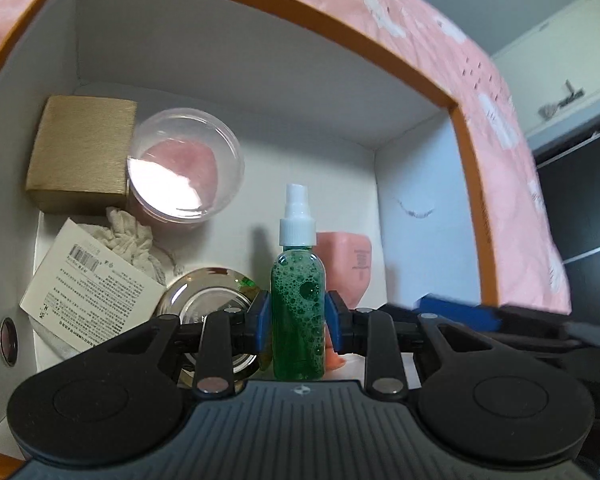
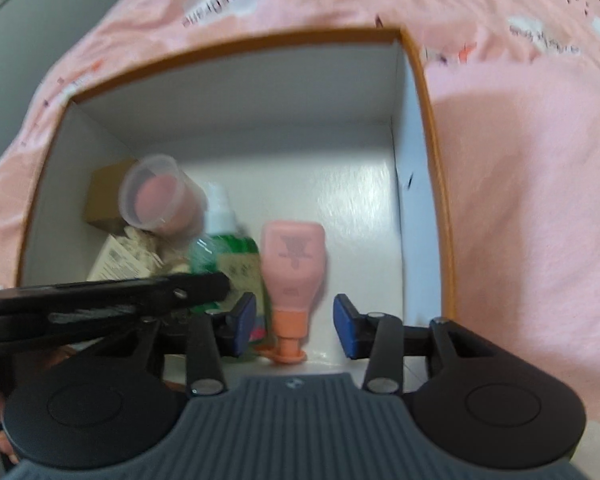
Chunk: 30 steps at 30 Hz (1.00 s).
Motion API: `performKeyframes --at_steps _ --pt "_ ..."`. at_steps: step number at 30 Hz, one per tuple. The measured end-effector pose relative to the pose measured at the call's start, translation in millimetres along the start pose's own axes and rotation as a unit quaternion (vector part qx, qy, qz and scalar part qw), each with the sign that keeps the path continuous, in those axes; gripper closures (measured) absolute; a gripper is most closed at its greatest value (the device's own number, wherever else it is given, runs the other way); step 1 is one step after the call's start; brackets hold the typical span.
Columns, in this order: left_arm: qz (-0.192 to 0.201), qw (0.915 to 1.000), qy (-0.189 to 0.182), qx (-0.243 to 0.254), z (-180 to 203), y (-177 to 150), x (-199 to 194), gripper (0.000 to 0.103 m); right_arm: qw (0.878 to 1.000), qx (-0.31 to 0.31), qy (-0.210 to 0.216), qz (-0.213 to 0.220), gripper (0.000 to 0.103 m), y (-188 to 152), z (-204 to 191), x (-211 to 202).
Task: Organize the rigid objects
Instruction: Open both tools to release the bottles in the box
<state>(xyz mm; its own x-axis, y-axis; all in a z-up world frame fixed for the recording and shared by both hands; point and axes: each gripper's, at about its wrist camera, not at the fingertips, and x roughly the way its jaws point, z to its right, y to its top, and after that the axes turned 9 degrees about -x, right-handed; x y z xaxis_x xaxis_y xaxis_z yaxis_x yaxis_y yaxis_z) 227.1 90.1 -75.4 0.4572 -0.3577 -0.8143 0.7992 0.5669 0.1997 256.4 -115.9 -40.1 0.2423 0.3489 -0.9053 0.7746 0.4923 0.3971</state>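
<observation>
A green spray bottle with a white nozzle stands upright inside a white box with an orange rim. My left gripper is shut on the bottle's body. A pink squeeze bottle lies on the box floor just right of it, orange cap toward me. My right gripper is open, its blue pads either side of the pink bottle's cap end, not touching. The green bottle also shows in the right wrist view, partly hidden by the left gripper's arm.
In the box's left part are a gold box, a clear tub with pink contents, a cloth pouch, a printed card and a glass jar. Pink bedding surrounds the box.
</observation>
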Motion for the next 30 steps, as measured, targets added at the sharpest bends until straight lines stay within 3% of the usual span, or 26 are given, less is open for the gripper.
performKeyframes --at_steps 5,12,20,30 --pt "-0.009 0.9997 0.015 0.017 9 2 8 0.071 0.997 -0.045 -0.053 0.027 0.048 -6 -6 -14" --pt "-0.032 0.9991 0.011 0.024 9 5 15 0.070 0.996 -0.058 -0.055 0.031 0.048 -9 0 -13" --pt "0.006 0.9966 0.030 0.076 27 -1 -8 0.070 0.996 -0.063 -0.055 0.026 0.045 -18 -3 -10" --pt "0.072 0.9891 0.015 0.127 38 -36 -72 0.070 0.995 -0.063 -0.055 0.055 0.044 -30 -10 -32"
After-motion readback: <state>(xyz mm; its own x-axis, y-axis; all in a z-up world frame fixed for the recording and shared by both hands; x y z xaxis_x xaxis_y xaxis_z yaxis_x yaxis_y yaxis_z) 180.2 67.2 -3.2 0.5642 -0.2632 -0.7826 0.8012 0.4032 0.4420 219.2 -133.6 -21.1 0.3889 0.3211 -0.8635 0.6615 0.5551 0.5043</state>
